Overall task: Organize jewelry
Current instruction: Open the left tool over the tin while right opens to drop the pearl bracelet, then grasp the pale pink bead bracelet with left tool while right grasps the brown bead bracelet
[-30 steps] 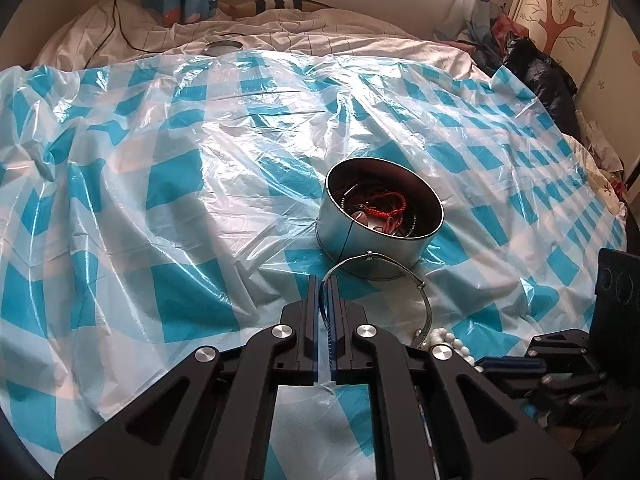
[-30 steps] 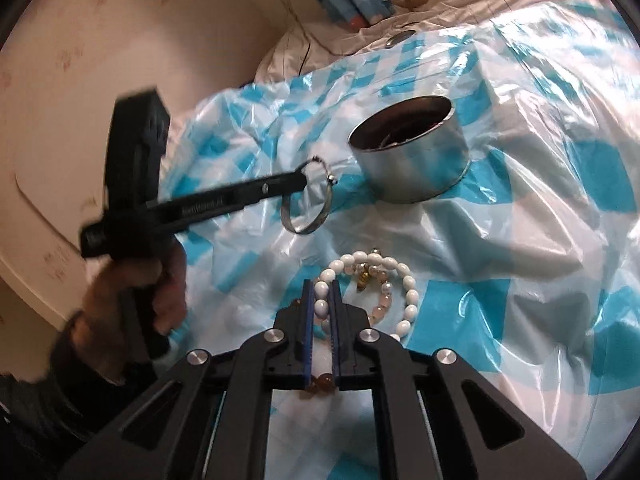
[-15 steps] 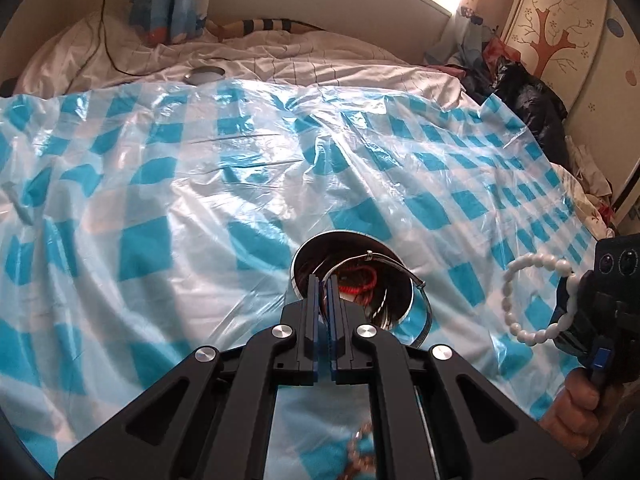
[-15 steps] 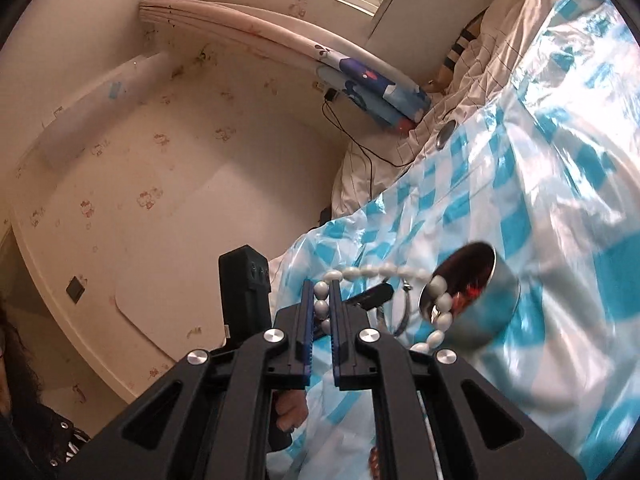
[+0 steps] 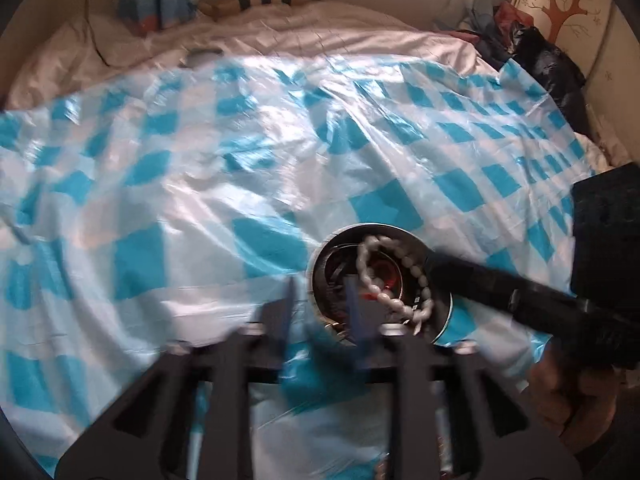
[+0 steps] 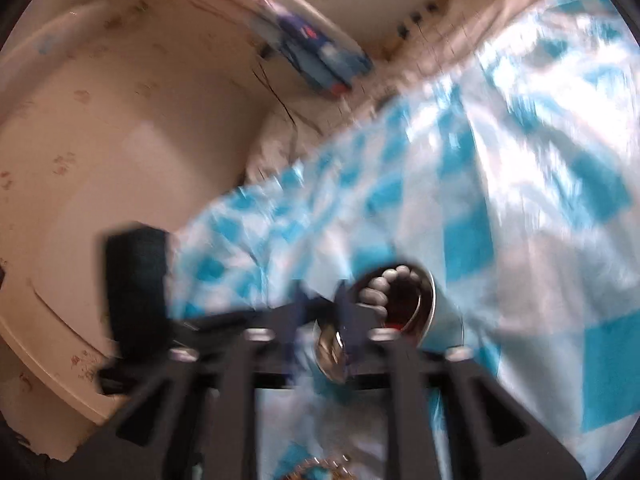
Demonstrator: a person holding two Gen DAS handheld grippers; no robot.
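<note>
the left gripper (image 5: 320, 308) hovers just above the near rim of the round metal tin (image 5: 440, 322), with its jaws spread apart and nothing between them; one finger lies over the sheet outside the tin, the other over the tin's opening. the tin stands upright on the blue-and-white checked plastic sheet (image 5: 140, 256) that covers the bed. a white bead bracelet (image 5: 400, 280) is draped in a loop inside the tin's opening, over red cord jewelry (image 5: 384, 276) at the bottom; both views are blurred, so finer contents cannot be told. the right gripper (image 6: 322, 304) reaches over the same tin from the right side, seen in the left wrist view as a dark arm whose tip is at the far right rim. in its own view its jaws stand apart with nothing between them, and the bracelet's beads (image 6: 380, 288) lie just beyond, inside the tin (image 6: 428, 312). a shiny metal band (image 6: 330, 350) shows close below the right gripper's fingers, too blurred to place exactly. a black bag (image 5: 556, 68) lies at the far right edge of the bed.
</note>
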